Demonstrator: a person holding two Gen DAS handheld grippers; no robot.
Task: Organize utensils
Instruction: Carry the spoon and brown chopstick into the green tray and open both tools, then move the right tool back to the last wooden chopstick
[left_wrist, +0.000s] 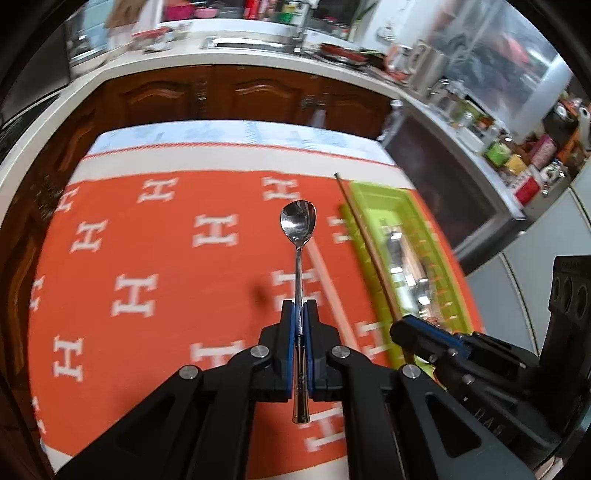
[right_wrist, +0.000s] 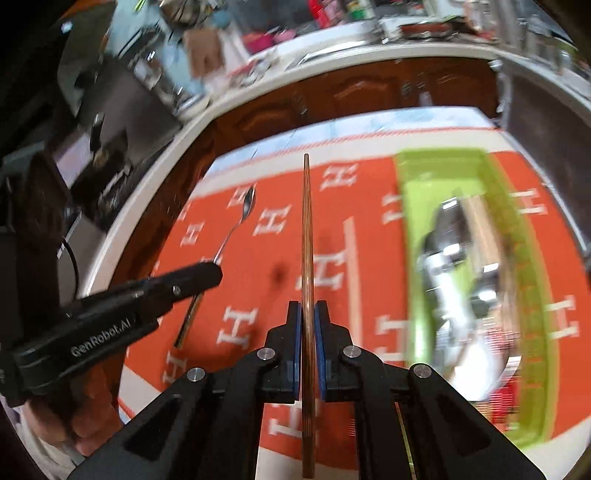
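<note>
My left gripper (left_wrist: 299, 304) is shut on the handle of a metal spoon (left_wrist: 298, 221), which points forward with its bowl up above the orange cloth. In the right wrist view that same left gripper (right_wrist: 216, 271) and spoon (right_wrist: 248, 201) appear at the left. My right gripper (right_wrist: 308, 306) is shut on a brown wooden chopstick (right_wrist: 307, 229) that sticks out far ahead. It also shows in the left wrist view, where the right gripper (left_wrist: 400, 323) holds the chopstick (left_wrist: 365, 240) beside the green tray (left_wrist: 384, 203).
The green tray (right_wrist: 436, 173) lies on the right of the orange cloth (left_wrist: 147, 240) and holds several shiny utensils (right_wrist: 450, 258). A pale thin stick (right_wrist: 352, 266) lies on the cloth between the grippers and the tray. Wooden cabinets and a cluttered counter stand behind the table.
</note>
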